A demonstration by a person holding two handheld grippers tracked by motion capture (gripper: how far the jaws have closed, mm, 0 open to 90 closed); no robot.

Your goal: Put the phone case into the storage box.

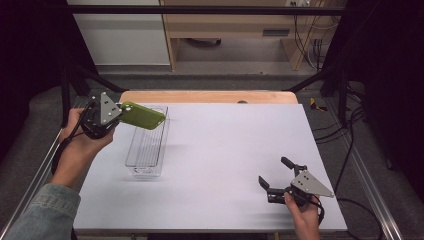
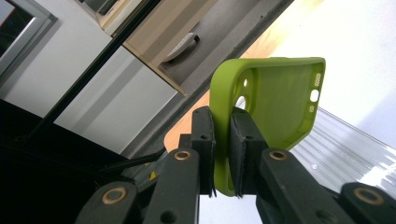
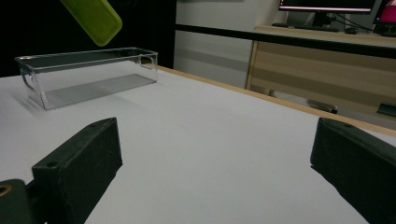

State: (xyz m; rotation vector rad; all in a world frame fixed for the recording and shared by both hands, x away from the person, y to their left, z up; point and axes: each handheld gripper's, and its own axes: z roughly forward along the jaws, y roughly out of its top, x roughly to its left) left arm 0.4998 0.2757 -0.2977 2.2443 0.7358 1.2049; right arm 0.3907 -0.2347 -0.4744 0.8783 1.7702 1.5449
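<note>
The light, pliable green phone case (image 2: 275, 98) is pinched at one side wall by the left claw (image 2: 222, 154) above the clear plastic bin (image 1: 146, 145), while the right claw (image 1: 276, 176) is held spread, empty.

Beyond the white surface (image 1: 225, 165) stand a wooden desk (image 1: 225, 22) with what may be monitors (image 3: 327, 5), a white cabinet (image 1: 125, 40) and trailing cables (image 1: 307, 35)
</note>
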